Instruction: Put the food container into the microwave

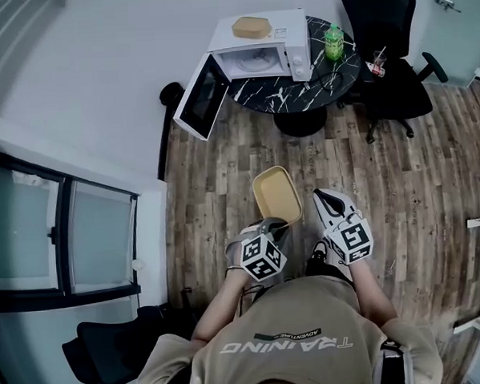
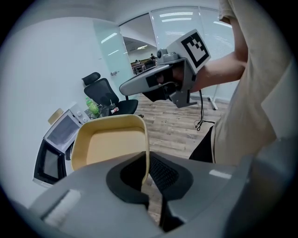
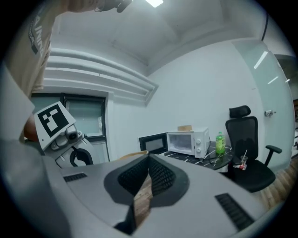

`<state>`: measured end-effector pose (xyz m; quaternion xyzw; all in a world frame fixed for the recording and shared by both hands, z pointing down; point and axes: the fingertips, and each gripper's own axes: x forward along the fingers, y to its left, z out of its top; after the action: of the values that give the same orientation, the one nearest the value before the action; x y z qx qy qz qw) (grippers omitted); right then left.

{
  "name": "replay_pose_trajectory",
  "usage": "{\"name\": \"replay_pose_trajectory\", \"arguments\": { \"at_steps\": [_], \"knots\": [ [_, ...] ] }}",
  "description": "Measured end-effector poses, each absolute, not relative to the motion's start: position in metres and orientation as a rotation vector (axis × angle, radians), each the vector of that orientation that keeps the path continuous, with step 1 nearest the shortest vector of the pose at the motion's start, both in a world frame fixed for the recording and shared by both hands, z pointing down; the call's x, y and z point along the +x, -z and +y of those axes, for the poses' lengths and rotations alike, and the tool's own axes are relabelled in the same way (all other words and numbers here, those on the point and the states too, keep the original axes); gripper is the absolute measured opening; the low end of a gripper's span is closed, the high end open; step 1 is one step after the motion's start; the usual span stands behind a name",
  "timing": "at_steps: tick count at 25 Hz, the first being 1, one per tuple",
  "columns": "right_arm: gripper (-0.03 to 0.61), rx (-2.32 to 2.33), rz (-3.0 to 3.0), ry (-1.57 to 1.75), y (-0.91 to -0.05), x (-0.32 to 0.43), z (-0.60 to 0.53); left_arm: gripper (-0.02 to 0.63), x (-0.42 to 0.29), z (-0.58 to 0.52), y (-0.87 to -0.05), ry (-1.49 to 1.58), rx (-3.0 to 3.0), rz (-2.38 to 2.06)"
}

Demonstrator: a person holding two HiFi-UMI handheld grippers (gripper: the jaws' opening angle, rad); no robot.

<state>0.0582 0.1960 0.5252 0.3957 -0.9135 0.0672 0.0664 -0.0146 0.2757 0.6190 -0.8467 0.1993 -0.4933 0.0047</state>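
Container (image 2: pixel 111 146) rim btwn left gripper (image 2: pixel 146 169) jaws, left gripper view only

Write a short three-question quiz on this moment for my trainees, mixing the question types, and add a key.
1. True or false: the door of the microwave stands open.
2. Pick one: the left gripper is shut on A) a plate's edge, B) the rim of the container, C) nothing.
3. Fill in: the green bottle stands on the ____ beside the microwave.
Key: 1 true; 2 B; 3 table.
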Motion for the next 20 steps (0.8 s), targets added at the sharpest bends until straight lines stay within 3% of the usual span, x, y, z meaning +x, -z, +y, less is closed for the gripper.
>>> {"name": "replay_pose_trajectory", "arguments": {
  "at_steps": [20],
  "knots": [
    [0.009,1.083,-2.721,-0.267,-0.554,0.060,0.078,0.017,-0.012,0.165,-0.631,1.597,-2.661,0.733]
  ]
}}
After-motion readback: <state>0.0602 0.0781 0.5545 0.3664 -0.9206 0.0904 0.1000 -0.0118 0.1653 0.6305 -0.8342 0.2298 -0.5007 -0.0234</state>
